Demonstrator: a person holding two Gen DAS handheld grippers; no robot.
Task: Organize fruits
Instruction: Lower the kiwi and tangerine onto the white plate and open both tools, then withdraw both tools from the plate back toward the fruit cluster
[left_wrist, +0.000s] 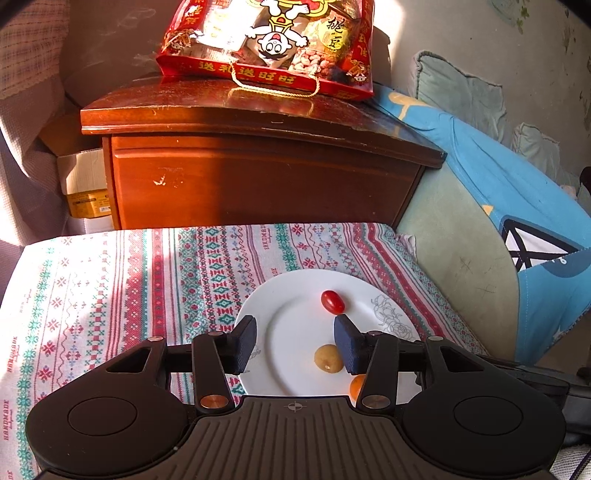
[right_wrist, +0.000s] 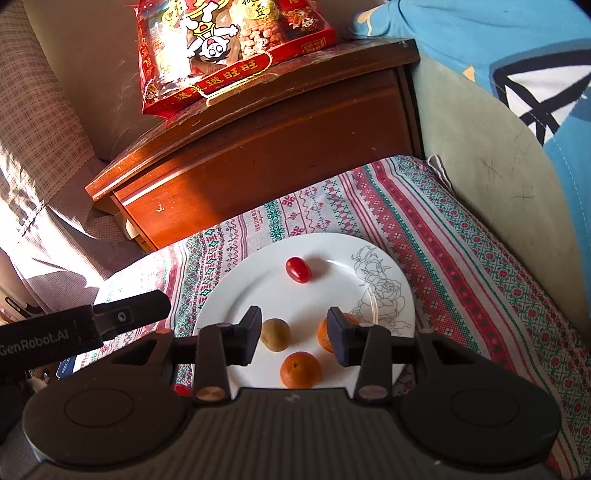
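Observation:
A white plate (left_wrist: 373, 295) (right_wrist: 332, 251) with a rose drawing lies on the patterned cloth. It carries a red cherry tomato (left_wrist: 332, 301) (right_wrist: 298, 270), a small yellow-brown fruit (left_wrist: 328, 358) (right_wrist: 275, 335) and two small oranges (right_wrist: 300, 370) (right_wrist: 324, 338). One orange (left_wrist: 357, 386) peeks out behind the left gripper's right finger. My left gripper (left_wrist: 295, 343) hovers open over the plate's near left part, nothing between its pads. My right gripper (right_wrist: 295, 339) is open above the fruits and grips none of them. A small red fruit (right_wrist: 183, 389) lies off the plate at the left.
A dark wooden nightstand (left_wrist: 258, 177) (right_wrist: 266, 147) stands behind the cloth-covered surface (left_wrist: 110, 288), with a red snack bag (left_wrist: 273, 44) (right_wrist: 229, 51) on top. A green seat back (right_wrist: 498, 192) and a blue cushion (left_wrist: 517, 206) border the right side. The left gripper's body (right_wrist: 85, 328) shows at the left.

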